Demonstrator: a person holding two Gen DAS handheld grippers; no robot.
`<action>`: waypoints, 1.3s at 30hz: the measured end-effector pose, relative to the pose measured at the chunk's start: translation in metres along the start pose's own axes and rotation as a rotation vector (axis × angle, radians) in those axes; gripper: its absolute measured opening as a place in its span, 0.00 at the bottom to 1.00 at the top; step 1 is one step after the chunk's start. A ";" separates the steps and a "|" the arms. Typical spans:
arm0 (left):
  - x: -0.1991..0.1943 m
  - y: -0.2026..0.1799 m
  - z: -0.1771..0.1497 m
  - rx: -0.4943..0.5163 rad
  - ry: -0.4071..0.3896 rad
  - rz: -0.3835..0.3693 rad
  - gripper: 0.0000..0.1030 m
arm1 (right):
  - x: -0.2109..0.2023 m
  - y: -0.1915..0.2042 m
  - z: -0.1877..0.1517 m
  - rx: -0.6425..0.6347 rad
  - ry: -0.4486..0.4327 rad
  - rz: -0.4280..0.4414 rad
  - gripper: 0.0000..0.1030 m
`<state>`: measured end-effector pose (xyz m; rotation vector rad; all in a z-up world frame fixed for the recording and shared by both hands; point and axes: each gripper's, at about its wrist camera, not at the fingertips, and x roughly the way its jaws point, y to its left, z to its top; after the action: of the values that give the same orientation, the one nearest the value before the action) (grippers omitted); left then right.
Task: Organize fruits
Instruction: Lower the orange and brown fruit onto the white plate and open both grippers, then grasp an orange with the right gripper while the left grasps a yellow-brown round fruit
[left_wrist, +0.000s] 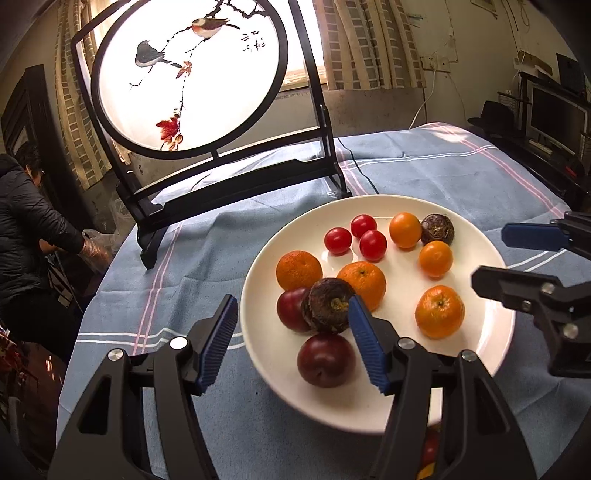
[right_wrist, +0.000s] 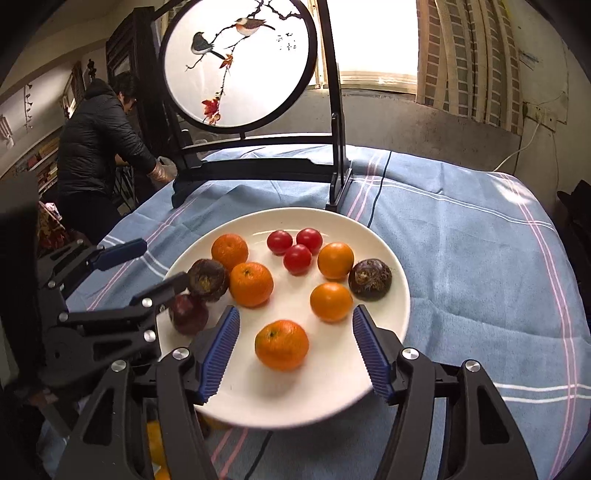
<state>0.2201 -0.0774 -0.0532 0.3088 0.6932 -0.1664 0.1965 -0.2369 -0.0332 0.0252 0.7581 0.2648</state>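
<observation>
Going left to right across the table, a person in a dark jacket bends beside the far left edge, and a round painted screen on a black stand rises behind the white plate, which rests on a blue striped cloth. The left gripper hangs over the plate's left rim with its fingers apart and nothing pressed between them; a brown water chestnut sits just ahead of the gap, touching the right-hand pad, with one dark plum behind it to the left and another plum lying within the gap, nearer the camera. Further along the plate come two mandarins, three cherry tomatoes in a tight cluster at the back, two smooth oranges and a second water chestnut at the right rim. The right gripper likewise stands open and empty, and a mandarin lies dead centre between its pads, slightly ahead of their tips. These fruits are round, so no long axis matters. Each hand seems nearest its own side's fruit: the left to the chestnut and plums, the right to the front mandarin, which looks reachable by a short push forward.
</observation>
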 end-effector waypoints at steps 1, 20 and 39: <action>-0.005 0.004 -0.005 -0.006 0.001 -0.004 0.61 | -0.007 0.004 -0.008 -0.018 0.006 0.003 0.63; -0.072 0.044 -0.098 -0.066 0.093 -0.128 0.67 | -0.044 0.126 -0.124 -0.472 0.102 0.050 0.56; -0.086 -0.076 -0.114 0.316 0.055 -0.308 0.69 | -0.088 0.052 -0.155 -0.262 0.119 0.026 0.36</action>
<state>0.0674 -0.1065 -0.0972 0.5094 0.7670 -0.5655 0.0181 -0.2194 -0.0805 -0.2308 0.8360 0.3910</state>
